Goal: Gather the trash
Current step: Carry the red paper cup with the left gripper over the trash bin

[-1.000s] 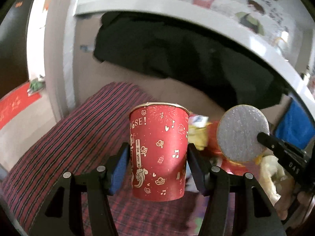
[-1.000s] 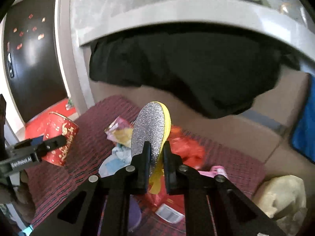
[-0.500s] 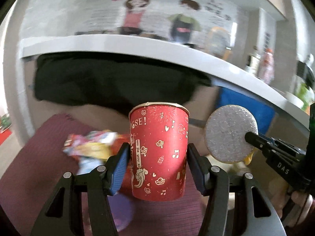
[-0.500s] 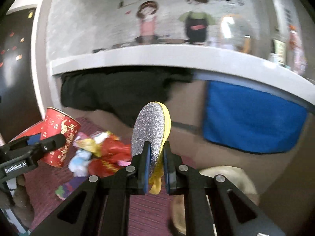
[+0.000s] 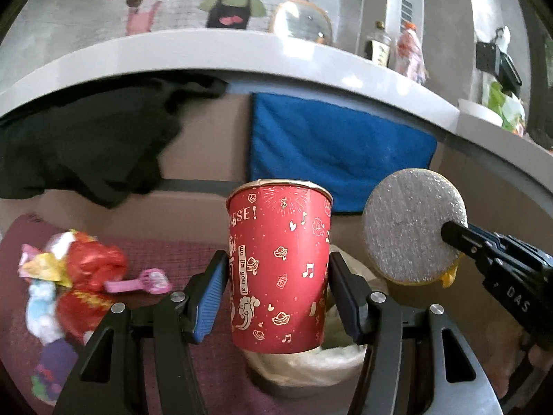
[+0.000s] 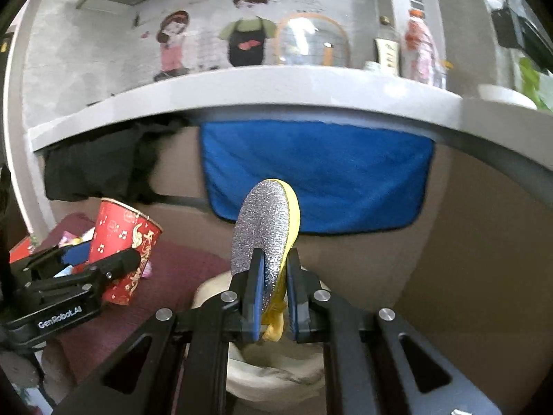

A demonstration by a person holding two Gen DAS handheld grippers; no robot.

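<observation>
A: What do the jaws hold?

B: The left gripper (image 5: 278, 297) has its jaws clamped on the sides of a red cup (image 5: 280, 266), upright, mouth up. The right gripper (image 6: 273, 288) has its jaws closed tight on the lower edge of a round glittery pad (image 6: 264, 228) with a yellow back, held on edge.

A: Why carry them that way?

B: My guess: the cup stays upright so nothing spills, and the thin pad is pinched across its flat faces because that is its only sure hold. Both sit above a bag-lined bin (image 6: 276, 377), just below and beyond the jaws, so this looks like the carry to the drop.

A: What else is around?

B: More trash lies on the red rug at the left: a heap of wrappers (image 5: 74, 276) and a pink toy (image 5: 145, 280). Behind are a blue cloth (image 5: 338, 152) and a black cloth (image 5: 86, 141) hanging under a white worktop (image 5: 242, 55), with bottles on it at far right.

A: Anything in the way?

B: Nothing lies between the jaws and the bin. The two grippers are near each other, though, and could knock together over the one opening.
</observation>
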